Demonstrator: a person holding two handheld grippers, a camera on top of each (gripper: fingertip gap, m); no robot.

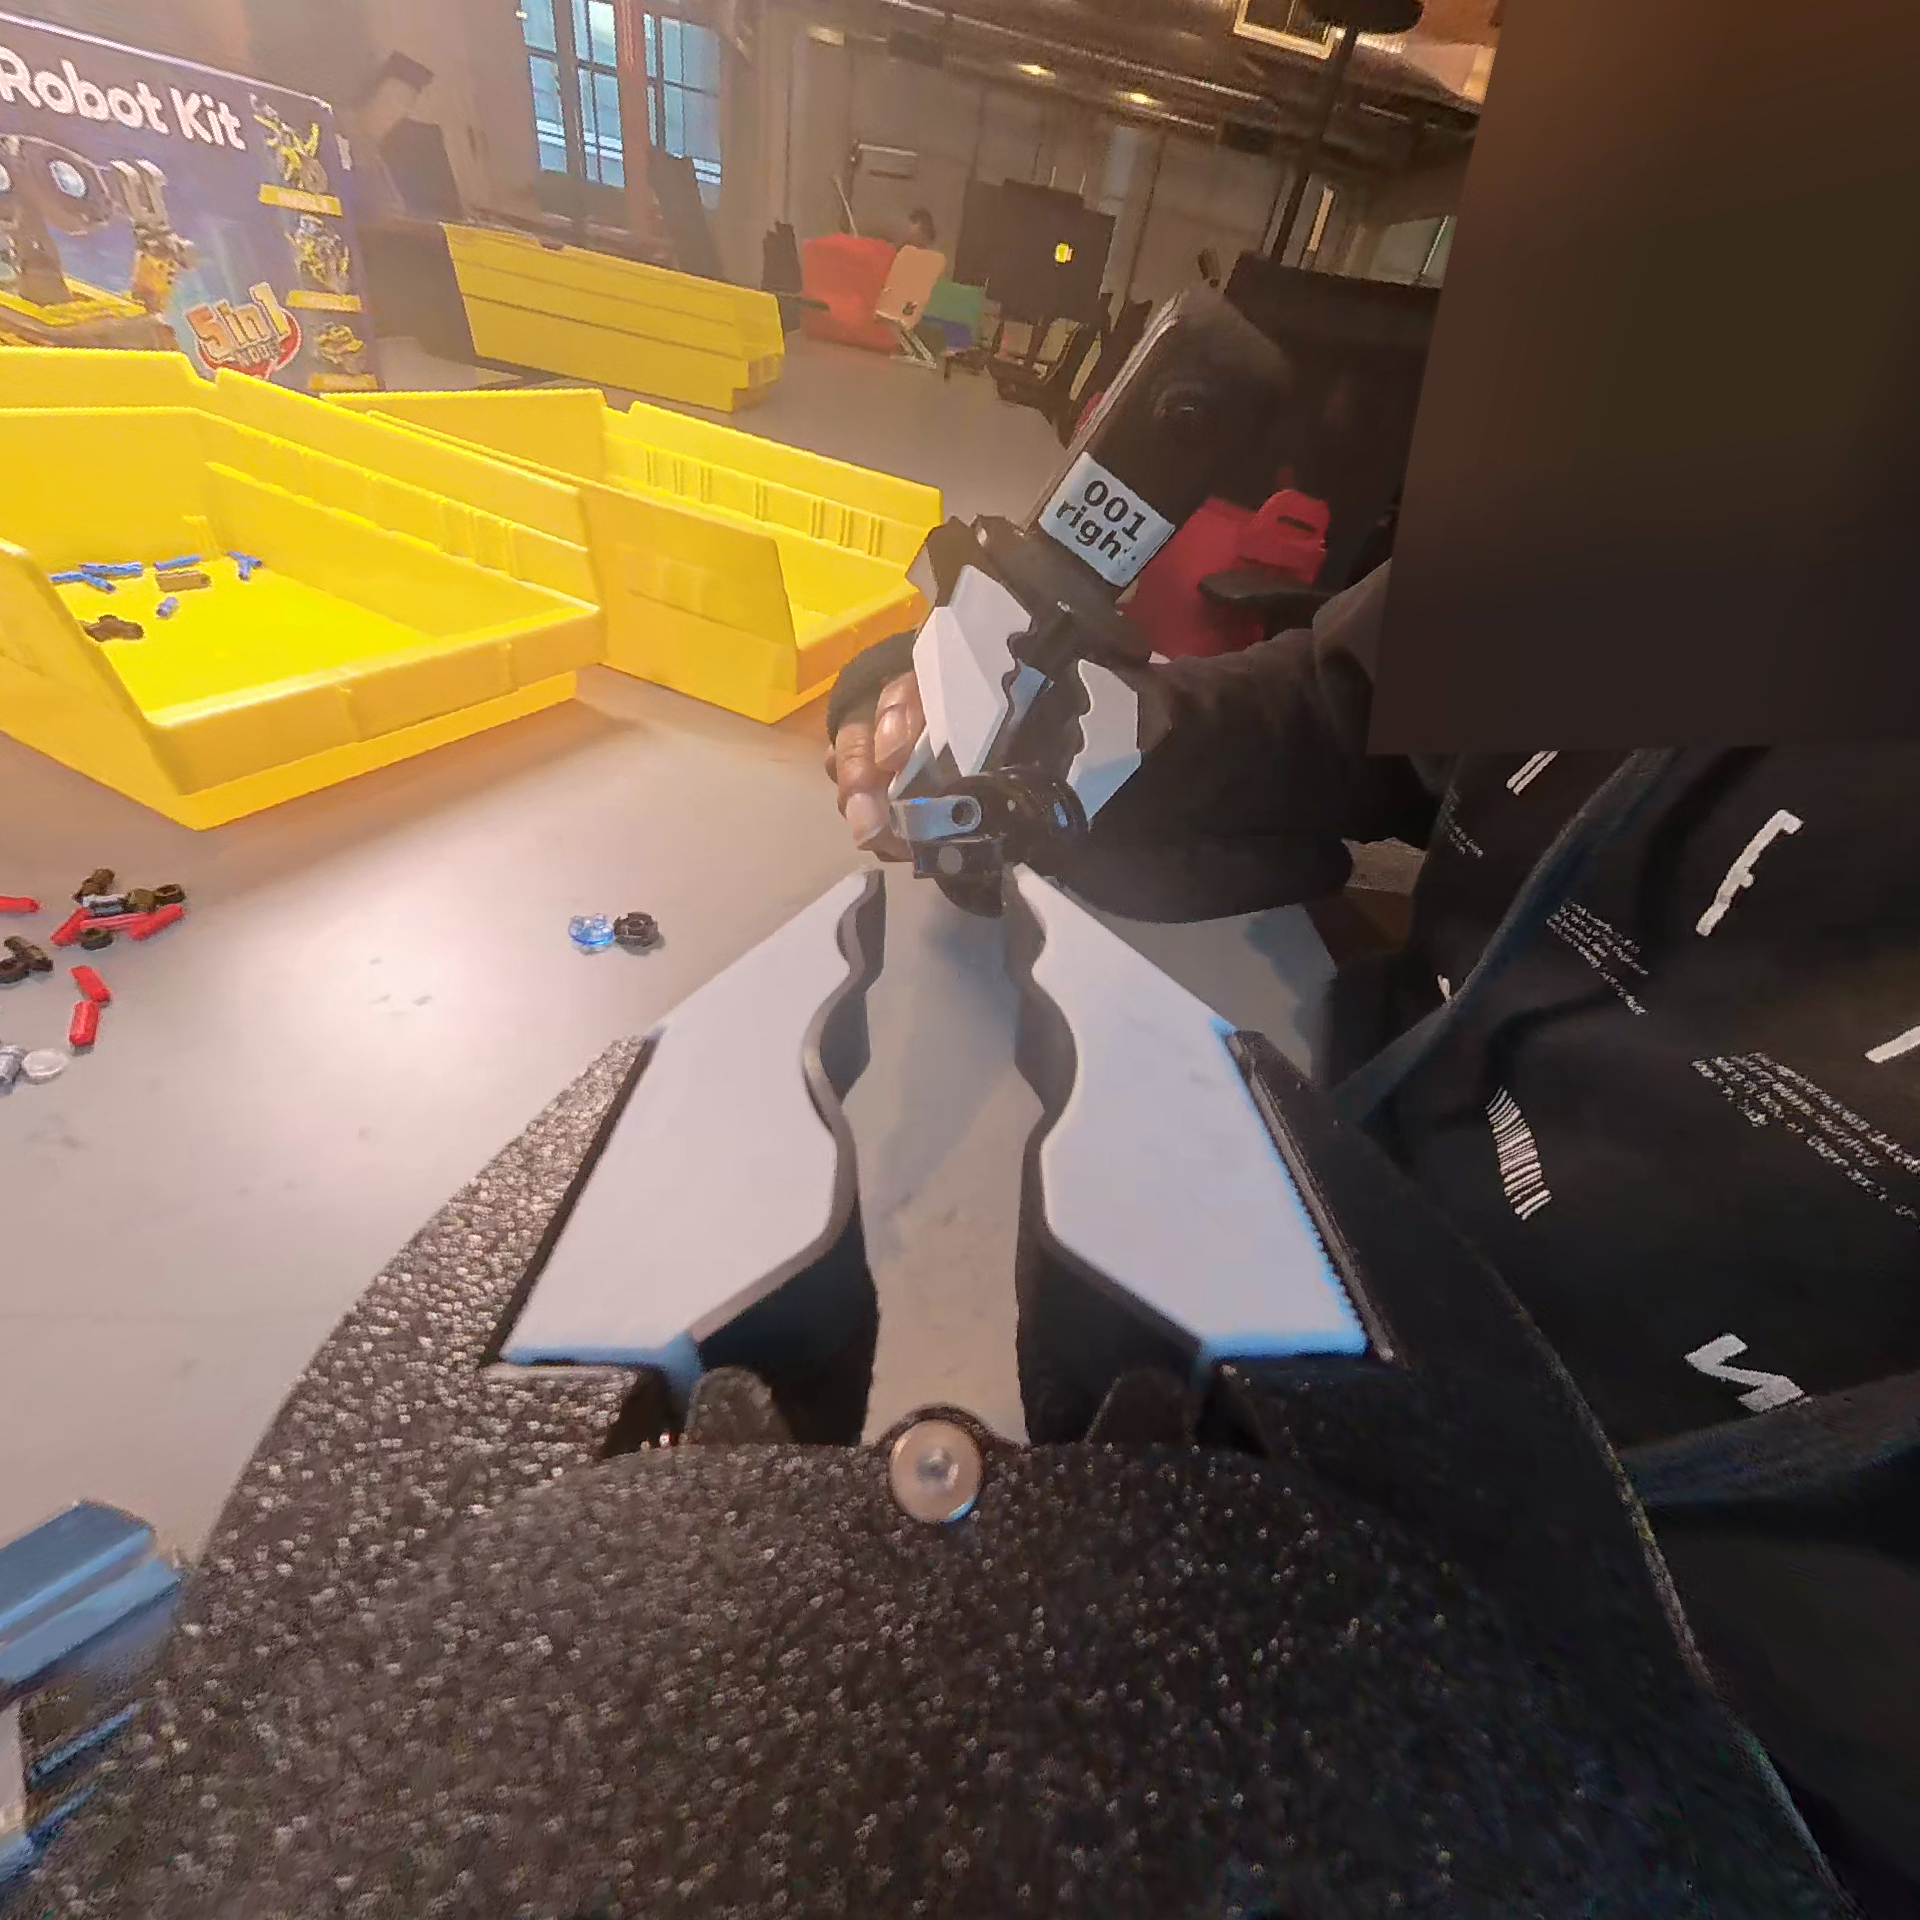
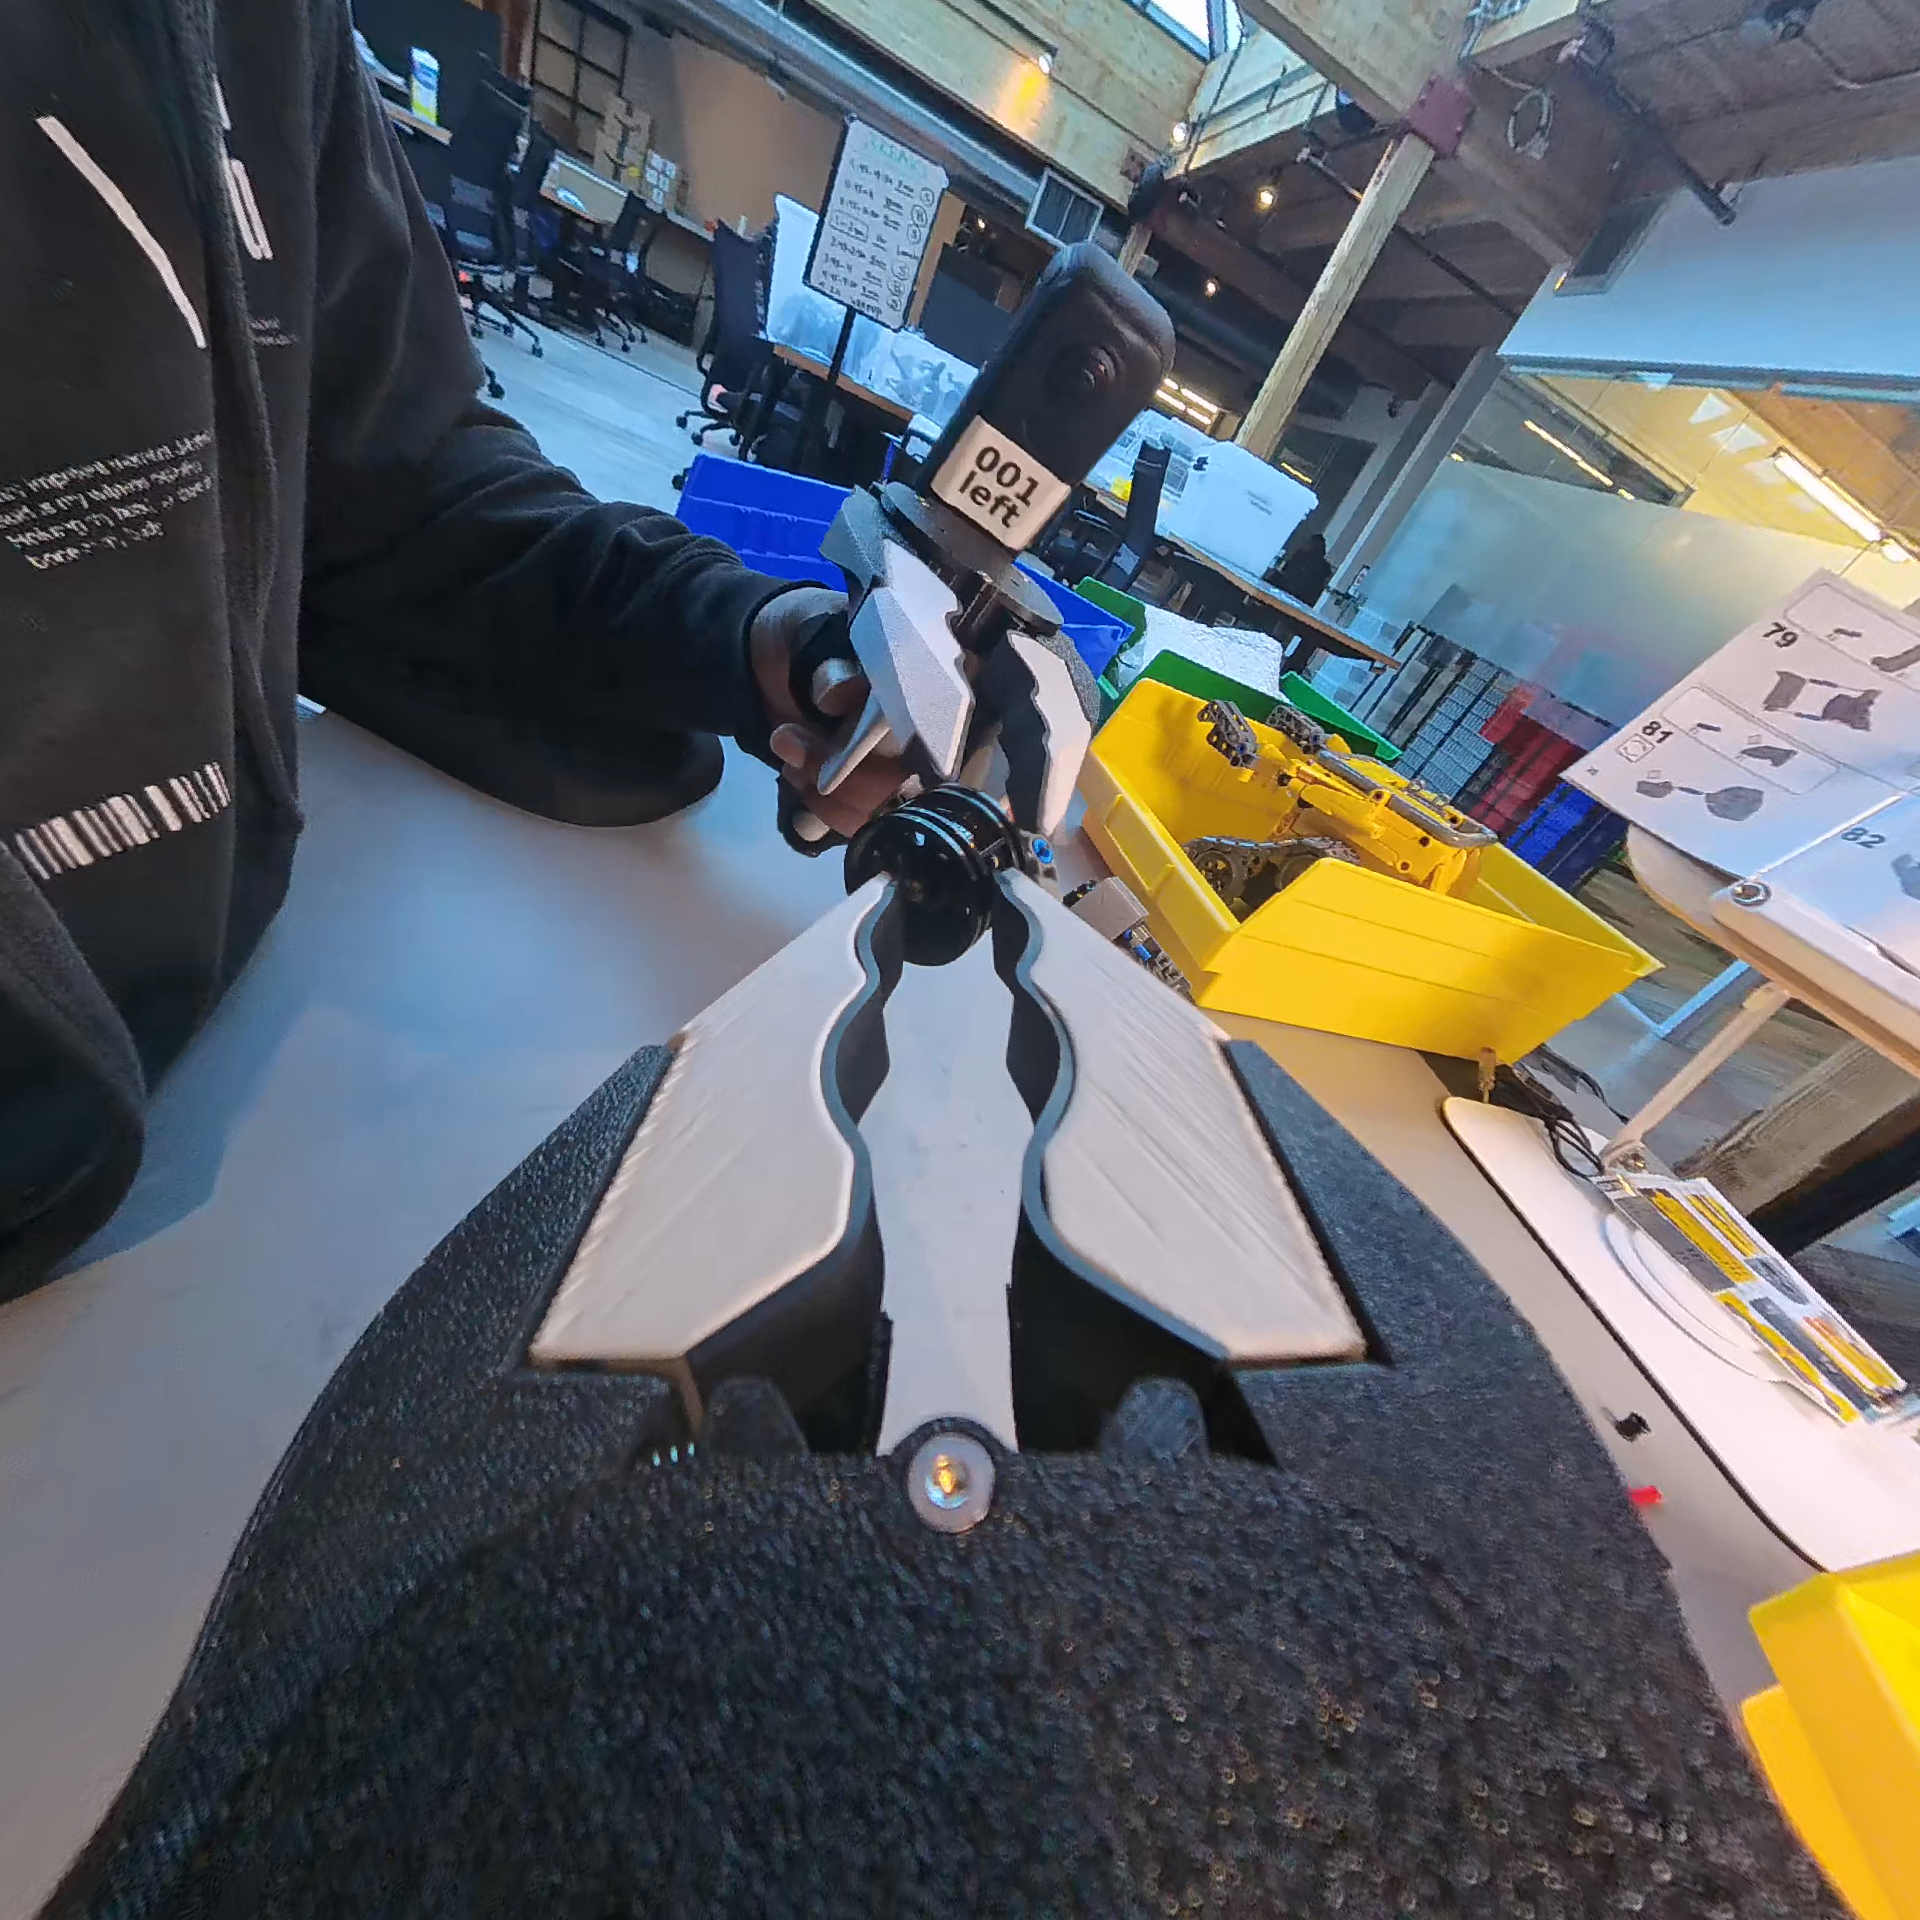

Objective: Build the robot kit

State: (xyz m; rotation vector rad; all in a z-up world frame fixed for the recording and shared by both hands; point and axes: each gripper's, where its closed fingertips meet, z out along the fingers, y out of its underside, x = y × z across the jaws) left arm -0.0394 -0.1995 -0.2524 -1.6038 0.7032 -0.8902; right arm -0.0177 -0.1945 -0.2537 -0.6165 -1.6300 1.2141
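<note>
**Inspector:** Jaws first.

**Assistant:** The right gripper [image 2: 942, 904] is clenched on a small black wheel assembly [image 2: 925, 862], one tip on each side. The left gripper [image 1: 945, 894] faces it. Its jaws are closed about the lower black part of the same piece, and they appear to touch on both sides.

**Inspector:** Location of the piece?

**Assistant:** It is held between the two grippers, just above the worktop [image 1: 416, 1039] and close to the person's dark top. A grey beam [image 1: 935, 816] projects from it.

**Inspector:** Surroundings?

**Assistant:** Loose red and black parts [image 1: 114, 920] lie on the worktop to the left. Beyond them is a yellow bin [image 1: 312, 665] holding a few blue pieces. On the other side, a second yellow bin [image 2: 1403, 956] holds a yellow model [image 2: 1351, 800], with an instruction sheet [image 2: 1787, 717] above it.

**Inspector:** Hazards?

**Assistant:** In my judgement both grips are at the tips only and on a rounded part. Uneven pressure or a twist between the grippers could eject the piece. It might also separate and roll among the loose parts.
</note>
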